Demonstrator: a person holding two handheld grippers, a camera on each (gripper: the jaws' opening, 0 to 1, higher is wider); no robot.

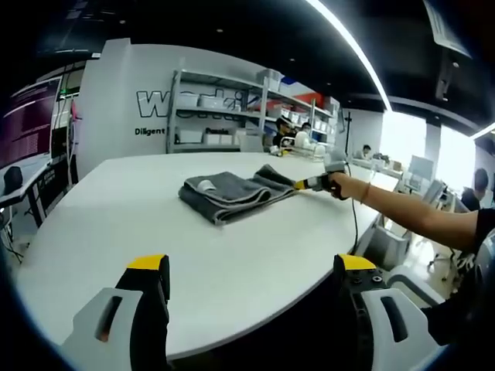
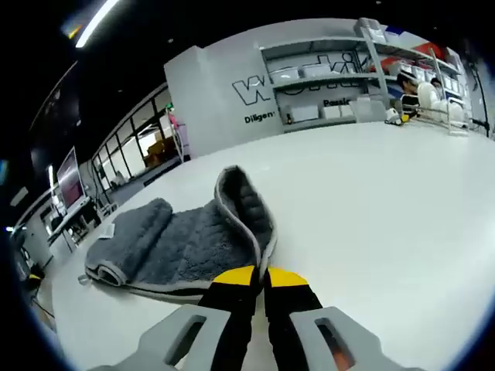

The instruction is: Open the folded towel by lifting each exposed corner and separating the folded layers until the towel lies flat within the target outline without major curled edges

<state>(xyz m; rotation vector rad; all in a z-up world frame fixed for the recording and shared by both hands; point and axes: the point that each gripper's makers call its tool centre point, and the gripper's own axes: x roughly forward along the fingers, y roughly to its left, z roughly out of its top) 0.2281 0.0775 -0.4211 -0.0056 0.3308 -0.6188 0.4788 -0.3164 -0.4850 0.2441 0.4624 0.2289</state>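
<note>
Right gripper [image 2: 261,277] has its yellow-tipped jaws pressed together on the near edge of the grey towel [image 2: 186,239], pinching a corner whose layer stands up in a curled fold. From the left gripper view, that same gripper [image 1: 303,183] shows in a person's hand [image 1: 340,185] at the towel's [image 1: 228,193] right end. Left gripper [image 1: 254,270] hangs over the white table's [image 1: 116,224] near edge, jaws wide apart and holding nothing, well apart from the towel lying folded mid-table. Shelves [image 1: 224,112] line the far wall.
</note>
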